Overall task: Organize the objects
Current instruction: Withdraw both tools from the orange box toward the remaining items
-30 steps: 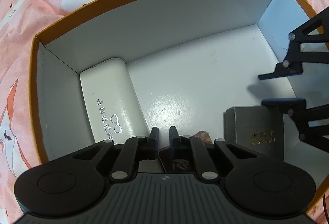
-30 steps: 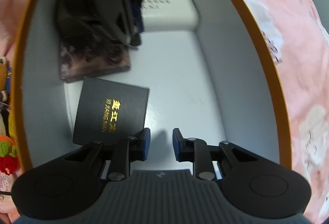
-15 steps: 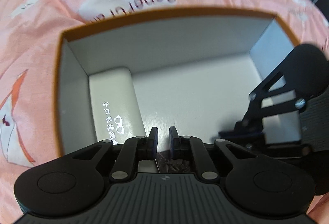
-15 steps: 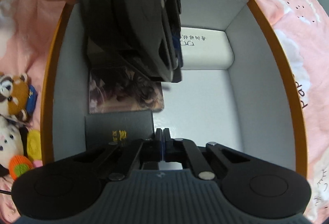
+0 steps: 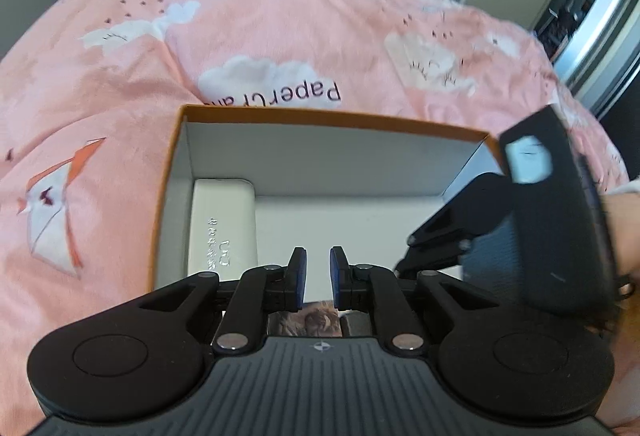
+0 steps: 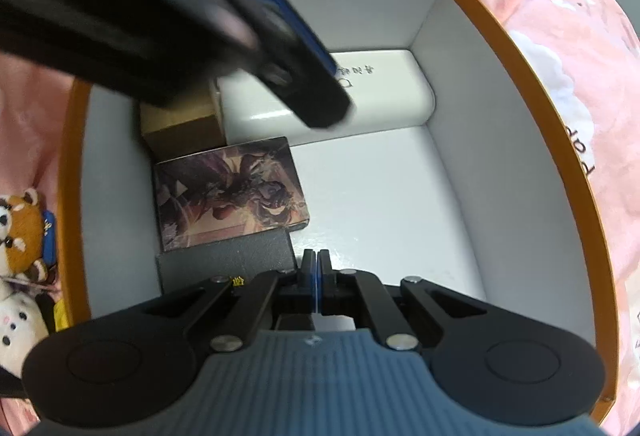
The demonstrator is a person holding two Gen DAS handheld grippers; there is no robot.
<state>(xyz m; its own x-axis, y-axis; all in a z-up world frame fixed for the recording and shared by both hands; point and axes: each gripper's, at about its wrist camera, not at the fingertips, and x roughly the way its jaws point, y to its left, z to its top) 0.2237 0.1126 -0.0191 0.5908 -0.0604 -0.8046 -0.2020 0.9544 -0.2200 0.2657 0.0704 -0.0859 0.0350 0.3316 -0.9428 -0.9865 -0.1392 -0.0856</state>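
**Crowded box, 2 claws close together**

Because the right claw [image 6: 316,268] sits pinched shut and empty over the black box [image 6: 224,260], it may nudge it. The left claw [image 5: 318,276], narrowly parted and empty, could clip the orange-rimmed box [image 6: 520,48] holding the illustrated box [image 6: 232,192] and white case [image 6: 384,100].

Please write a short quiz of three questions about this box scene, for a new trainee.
1. True or false: the right gripper holds the black box.
2. What lies along the far wall of the orange-rimmed box?
A. white glasses case
B. plush toy
3. Which item sits between the black box and the brown box?

Key: 1 false, its fingers are shut on nothing. 2 A. 3 the illustrated box.
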